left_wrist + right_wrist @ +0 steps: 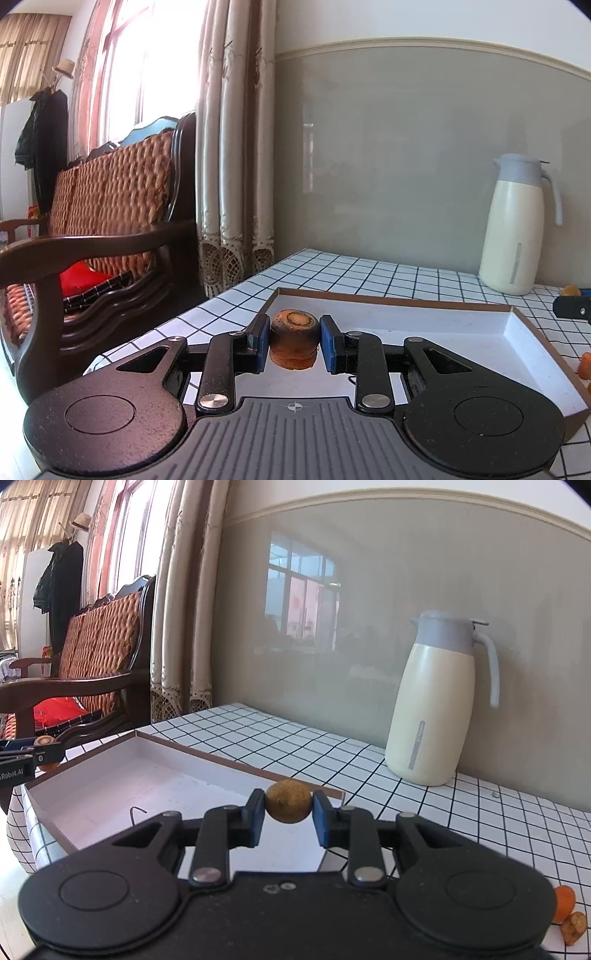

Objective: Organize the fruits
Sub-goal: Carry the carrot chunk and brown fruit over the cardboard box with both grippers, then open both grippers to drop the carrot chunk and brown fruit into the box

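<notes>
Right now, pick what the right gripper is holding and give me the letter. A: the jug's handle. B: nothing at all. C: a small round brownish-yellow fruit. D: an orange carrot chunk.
C: in the right wrist view the right gripper is shut on a small round brownish-yellow fruit, held above the near rim of the shallow white tray; the carrot-like orange piece sits in the left gripper.

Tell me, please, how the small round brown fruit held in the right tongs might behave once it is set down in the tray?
The brown fruit looks nearly spherical, so it would probably roll on the flat tray floor. It seems small and likely light.
</notes>
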Demonstrator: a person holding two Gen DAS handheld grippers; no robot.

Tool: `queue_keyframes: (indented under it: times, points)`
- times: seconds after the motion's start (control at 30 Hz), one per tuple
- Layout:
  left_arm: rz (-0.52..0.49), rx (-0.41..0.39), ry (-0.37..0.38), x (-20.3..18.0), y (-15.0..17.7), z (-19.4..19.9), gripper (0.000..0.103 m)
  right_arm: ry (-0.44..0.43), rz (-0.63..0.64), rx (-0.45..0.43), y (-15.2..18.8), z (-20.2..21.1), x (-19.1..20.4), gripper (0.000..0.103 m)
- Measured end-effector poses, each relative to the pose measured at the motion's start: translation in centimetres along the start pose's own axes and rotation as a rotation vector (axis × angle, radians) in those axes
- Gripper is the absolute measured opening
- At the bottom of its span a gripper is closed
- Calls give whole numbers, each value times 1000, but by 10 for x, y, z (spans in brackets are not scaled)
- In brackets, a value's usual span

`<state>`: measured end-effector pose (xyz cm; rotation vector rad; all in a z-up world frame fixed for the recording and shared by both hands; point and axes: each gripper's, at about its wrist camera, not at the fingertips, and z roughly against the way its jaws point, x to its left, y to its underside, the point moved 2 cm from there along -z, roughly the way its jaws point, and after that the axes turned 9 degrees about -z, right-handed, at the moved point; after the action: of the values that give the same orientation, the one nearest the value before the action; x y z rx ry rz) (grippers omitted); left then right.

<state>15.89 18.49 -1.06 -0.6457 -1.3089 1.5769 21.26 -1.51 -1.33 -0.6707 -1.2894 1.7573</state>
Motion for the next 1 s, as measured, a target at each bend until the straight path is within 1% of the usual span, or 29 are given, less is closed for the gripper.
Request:
queue_keyframes:
  times: [0.33, 0.63, 0.9, 0.97, 1.0]
  points:
    - [14, 31, -36, 8, 2, -21, 29, -14, -2, 22, -6, -29, 1, 19]
    - [11, 54, -38, 7, 0, -35, 29, -17, -36, 82, -12, -61, -6, 19]
    - [19, 70, -50, 9, -7, -48, 29, -33, -45, 100, -18, -77, -8, 19]
    - [15, 78, -52, 7, -7, -51, 29, -35, -47, 119, -19, -82, -9, 19]
    - [13, 89, -50, 5, -6, -53, 29, -42, -40, 146, -18, -86, -9, 19]
